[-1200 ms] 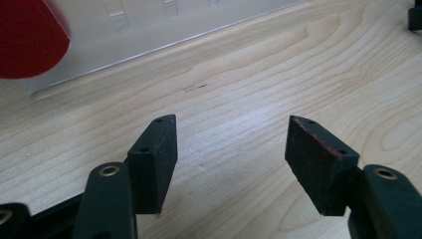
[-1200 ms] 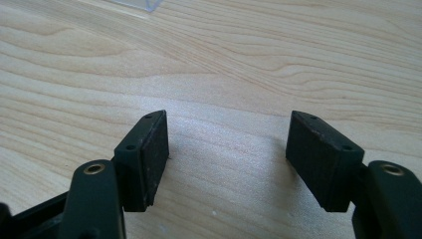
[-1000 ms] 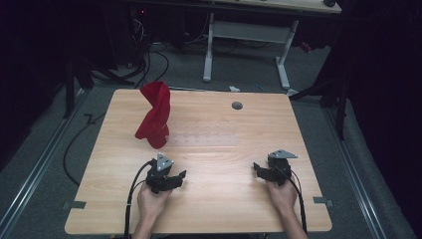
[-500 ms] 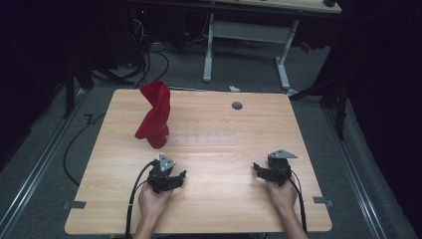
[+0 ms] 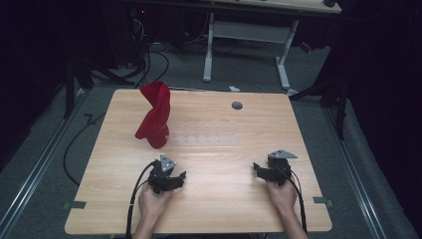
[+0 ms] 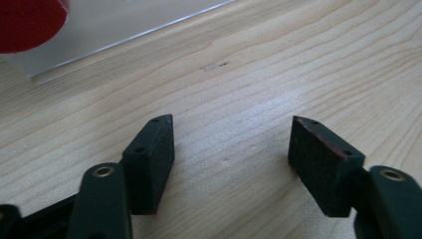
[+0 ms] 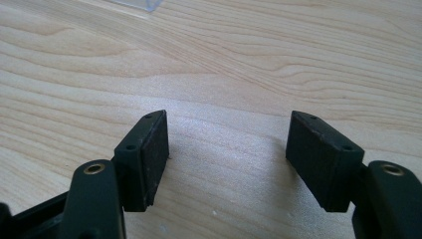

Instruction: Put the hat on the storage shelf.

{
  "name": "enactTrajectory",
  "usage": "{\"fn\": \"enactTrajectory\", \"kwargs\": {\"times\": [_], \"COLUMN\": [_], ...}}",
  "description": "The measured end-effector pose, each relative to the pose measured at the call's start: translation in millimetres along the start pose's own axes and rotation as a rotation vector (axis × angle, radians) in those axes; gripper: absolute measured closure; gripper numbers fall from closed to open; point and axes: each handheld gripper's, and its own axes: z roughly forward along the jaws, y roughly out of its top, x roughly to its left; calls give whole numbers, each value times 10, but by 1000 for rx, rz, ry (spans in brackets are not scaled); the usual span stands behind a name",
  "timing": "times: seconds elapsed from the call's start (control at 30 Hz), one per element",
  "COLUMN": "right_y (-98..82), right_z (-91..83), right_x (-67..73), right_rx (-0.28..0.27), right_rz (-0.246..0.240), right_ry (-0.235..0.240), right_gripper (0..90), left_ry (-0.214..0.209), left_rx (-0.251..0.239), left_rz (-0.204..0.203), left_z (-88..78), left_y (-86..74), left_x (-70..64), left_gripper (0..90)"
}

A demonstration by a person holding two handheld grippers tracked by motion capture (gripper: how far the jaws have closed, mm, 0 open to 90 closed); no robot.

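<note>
Where the person's two hands come in over the near edge of the tabletop (image 5: 214, 199), each holds a black claw low over the pale wood. The left claw (image 5: 175, 178) sits near the left of the near half, its grey three-cornered plate on top and its cable trailing back along the forearm. In the left gripper view the left claw (image 6: 231, 149) has its jaws spread wide, with bare wood grain between them and nothing held; the pads seem to hover just above the surface, though whether they touch it cannot be told. One pad (image 6: 318, 159) shows a faint reddish edge.

The right claw (image 5: 260, 171) lies near the right of the near half, well apart from the left one, also with a grey plate on top. In the right gripper view the right claw (image 7: 229, 149) is likewise spread wide, empty, with only wood between its jaws.

A red cloth (image 5: 155, 114) stands bunched up in a tall twisted heap on the far left part of the tabletop, beyond the left claw and apart from it. Its near end rests beside the left end of a clear flat sheet (image 5: 201, 139) lying across the middle of the tabletop. In the left gripper view a bit of the red cloth (image 6: 30, 22) shows at the far left corner, at the edge of the clear sheet (image 6: 129, 20). A small dark round grommet (image 5: 237, 105) sits in the wood toward the far edge, right of the cloth.
</note>
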Motion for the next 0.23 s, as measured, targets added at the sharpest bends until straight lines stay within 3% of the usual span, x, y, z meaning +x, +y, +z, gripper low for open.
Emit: {"fn": "enactTrajectory", "kwargs": {"times": [0.23], "right_y": [0], "right_z": [0], "right_x": [1], "right_rx": [1], "right_rz": [-1], "right_ry": [0], "right_gripper": [335], "left_ry": [0], "left_rx": [-1], "left_rz": [0], "left_z": [1], "left_y": [0], "left_x": [1], "left_gripper": [339]}}
